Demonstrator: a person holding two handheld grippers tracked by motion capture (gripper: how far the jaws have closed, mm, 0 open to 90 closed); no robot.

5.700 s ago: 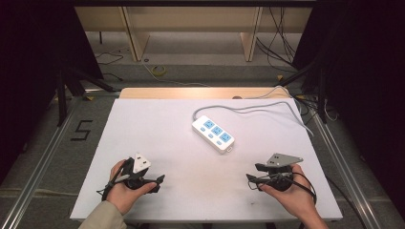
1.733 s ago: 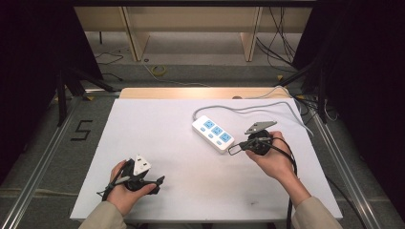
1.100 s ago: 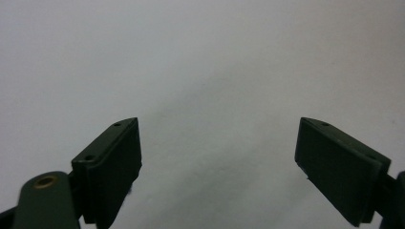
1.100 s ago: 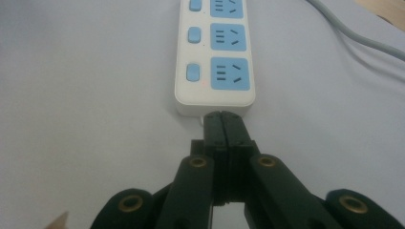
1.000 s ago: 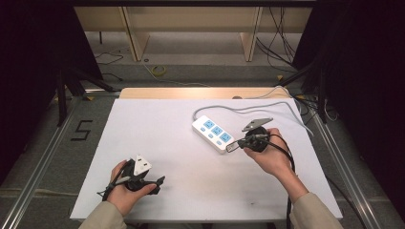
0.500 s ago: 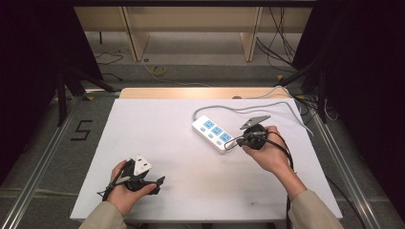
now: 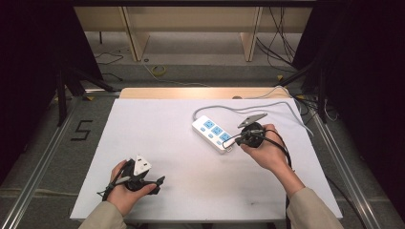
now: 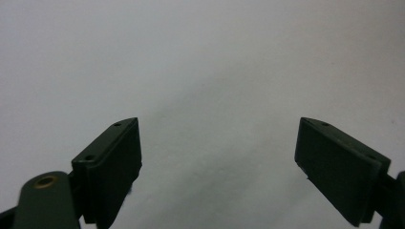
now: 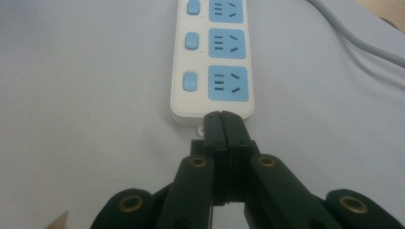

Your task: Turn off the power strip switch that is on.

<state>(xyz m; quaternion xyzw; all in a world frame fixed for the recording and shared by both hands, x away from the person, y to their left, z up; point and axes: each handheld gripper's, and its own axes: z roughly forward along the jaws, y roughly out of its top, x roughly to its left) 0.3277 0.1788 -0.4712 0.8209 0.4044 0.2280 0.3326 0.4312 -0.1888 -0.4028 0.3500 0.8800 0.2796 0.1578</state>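
Observation:
A white power strip (image 7: 213,133) with three blue sockets and blue switches lies on the white table (image 7: 167,119), its grey cable (image 7: 248,106) running off to the back right. In the right gripper view the strip (image 9: 212,62) stretches away from me. My right gripper (image 9: 221,116) is shut with nothing between its jaws, and its tips sit right at the strip's near end; from above my right gripper (image 7: 228,141) sits at that end of the strip. My left gripper (image 7: 161,180) rests near the front left of the table, and in the left gripper view it (image 8: 217,157) is open over bare table.
A wooden board (image 7: 200,92) borders the table's far edge. Metal rails (image 7: 45,152) run along both sides, and loose cables (image 7: 305,102) lie on the floor at the back right. Bare table surface spreads between the two hands.
Over the last seconds my right hand came from the front right up to the near end of the power strip, and it has edged slightly further towards it. The left hand has not moved.

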